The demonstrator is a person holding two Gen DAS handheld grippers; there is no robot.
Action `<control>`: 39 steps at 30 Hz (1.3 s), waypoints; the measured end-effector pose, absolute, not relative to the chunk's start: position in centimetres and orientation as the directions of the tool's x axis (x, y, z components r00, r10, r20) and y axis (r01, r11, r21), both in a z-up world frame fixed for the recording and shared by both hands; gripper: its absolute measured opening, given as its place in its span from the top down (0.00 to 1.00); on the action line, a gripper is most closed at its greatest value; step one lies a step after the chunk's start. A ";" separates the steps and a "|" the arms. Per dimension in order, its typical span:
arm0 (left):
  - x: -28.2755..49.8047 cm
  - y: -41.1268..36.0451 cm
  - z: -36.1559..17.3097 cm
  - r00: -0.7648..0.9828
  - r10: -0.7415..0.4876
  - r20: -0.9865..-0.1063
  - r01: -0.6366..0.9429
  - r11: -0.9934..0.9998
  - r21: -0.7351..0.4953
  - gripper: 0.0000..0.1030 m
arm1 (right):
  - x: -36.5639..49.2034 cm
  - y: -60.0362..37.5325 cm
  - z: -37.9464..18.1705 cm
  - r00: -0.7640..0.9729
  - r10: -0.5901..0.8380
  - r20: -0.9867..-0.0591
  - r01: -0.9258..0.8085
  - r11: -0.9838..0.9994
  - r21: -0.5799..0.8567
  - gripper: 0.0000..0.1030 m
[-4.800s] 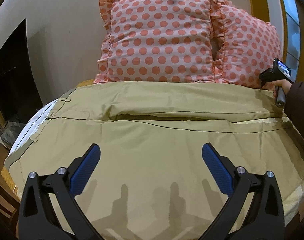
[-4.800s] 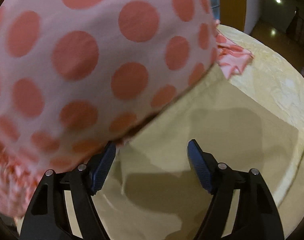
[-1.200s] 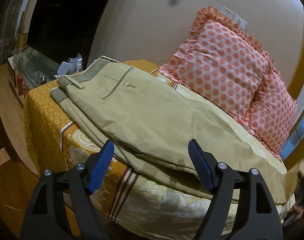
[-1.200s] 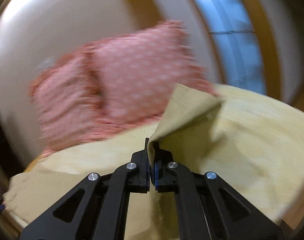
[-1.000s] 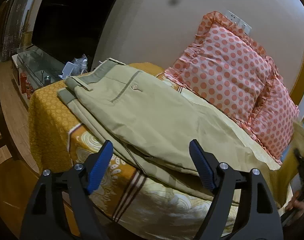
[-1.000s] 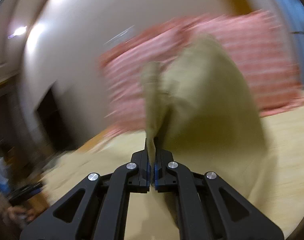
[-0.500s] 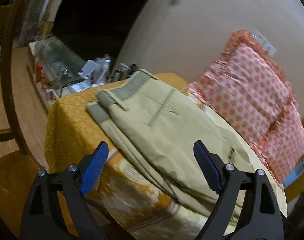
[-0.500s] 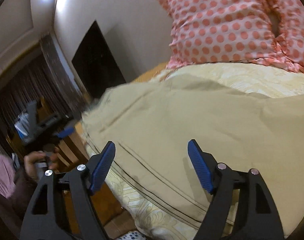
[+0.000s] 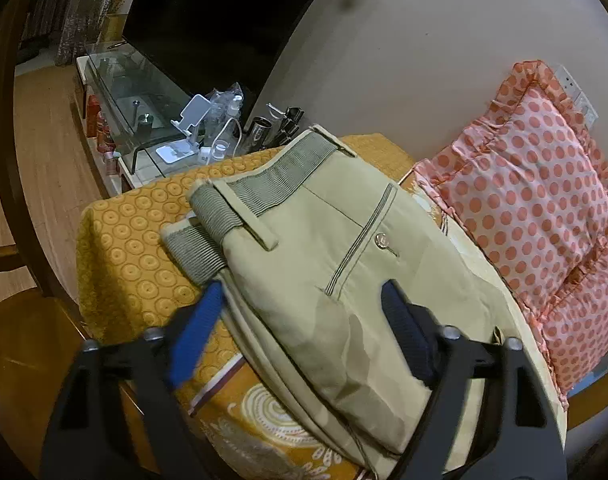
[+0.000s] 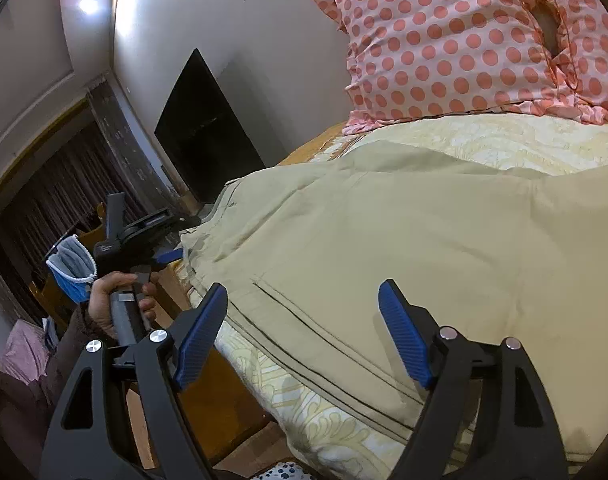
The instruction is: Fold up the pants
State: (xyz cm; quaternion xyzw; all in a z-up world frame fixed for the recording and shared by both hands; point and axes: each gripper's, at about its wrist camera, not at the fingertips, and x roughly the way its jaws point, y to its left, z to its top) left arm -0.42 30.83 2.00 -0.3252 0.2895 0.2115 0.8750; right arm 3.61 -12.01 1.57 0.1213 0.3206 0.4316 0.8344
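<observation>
The khaki pants (image 9: pixel 336 264) lie folded over on the bed (image 9: pixel 128 256). Both the left gripper (image 9: pixel 300 336) and right gripper (image 10: pixel 304 332) have wide, empty jaws. Next, I think, comes grabbing the waistband (image 9: pixel 264 188) end.

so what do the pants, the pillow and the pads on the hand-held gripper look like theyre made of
The pants look like matte woven khaki cloth, probably cotton twill: soft creases, stitched pocket, ribbed grey lining at the waistband. The pillow seems a thin printed cotton with ruffled edges. The left hand-held gripper has blue pads that look like ridged rubber or soft plastic on matte black plastic arms.
</observation>
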 end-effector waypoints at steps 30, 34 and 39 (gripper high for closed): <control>0.7 3.3 9.9 0.648 -0.540 -0.537 0.517 0.830 -0.209 0.32 | 8.2 -32.4 0.6 0.660 0.592 -0.463 -0.144 0.705 0.695 0.18; 6.0 10.9 8.1 0.669 -0.400 -0.627 0.269 0.916 -0.298 0.33 | 10.3 -30.1 0.0 0.610 0.542 -0.578 -0.152 0.796 0.586 0.31; 9.3 12.6 4.7 0.524 -0.491 -0.696 0.252 0.870 -0.424 0.33 | 11.4 -28.9 0.0 0.579 0.525 -0.624 -0.185 0.830 0.527 0.37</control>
